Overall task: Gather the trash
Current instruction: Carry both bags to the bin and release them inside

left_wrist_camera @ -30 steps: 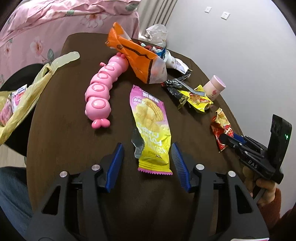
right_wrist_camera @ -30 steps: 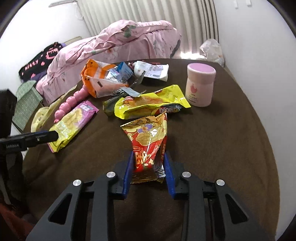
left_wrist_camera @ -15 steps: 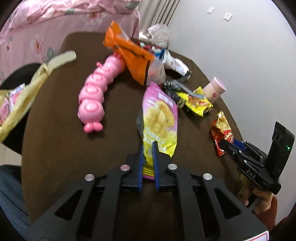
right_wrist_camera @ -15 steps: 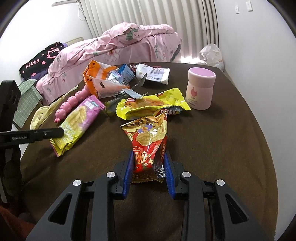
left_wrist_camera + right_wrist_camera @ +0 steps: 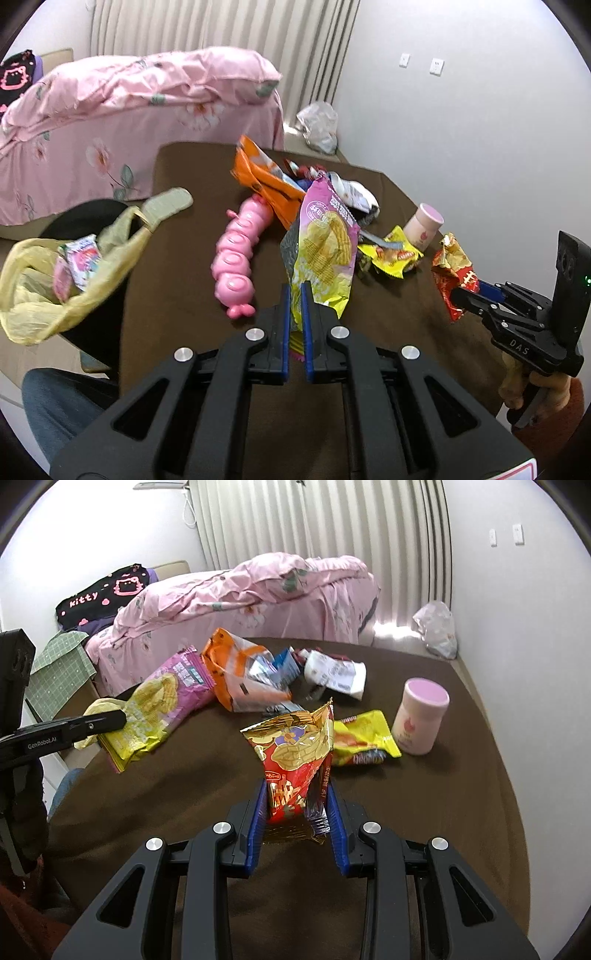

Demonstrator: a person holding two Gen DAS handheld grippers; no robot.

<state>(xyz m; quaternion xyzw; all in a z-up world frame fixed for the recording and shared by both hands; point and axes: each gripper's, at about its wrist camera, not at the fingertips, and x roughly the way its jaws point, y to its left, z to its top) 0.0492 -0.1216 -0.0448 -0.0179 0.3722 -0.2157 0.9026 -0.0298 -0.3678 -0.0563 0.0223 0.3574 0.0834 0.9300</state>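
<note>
My left gripper (image 5: 295,295) is shut on the lower end of a pink and yellow chip packet (image 5: 325,251), which hangs lifted off the brown table (image 5: 184,240). In the right wrist view the same chip packet (image 5: 159,709) sticks out from the left gripper's black finger (image 5: 99,722). My right gripper (image 5: 297,801) is shut on a crumpled red and gold snack wrapper (image 5: 295,753), also raised above the table. From the left wrist camera, that red wrapper (image 5: 454,273) shows at the right gripper's tip. A yellow trash bag (image 5: 55,280) gapes at the table's left edge with a wrapper inside.
On the table lie a pink caterpillar toy (image 5: 240,258), an orange bag (image 5: 236,672), a yellow wrapper (image 5: 365,738), a white packet (image 5: 336,672) and a pink-lidded jar (image 5: 421,716). A pink bed (image 5: 240,594) stands behind. A clear bag (image 5: 436,627) sits by the wall.
The left gripper closed on the chip packet and lifted it upright off the table. The right gripper rose with the red wrapper. Both views tilted up, showing more of the room.
</note>
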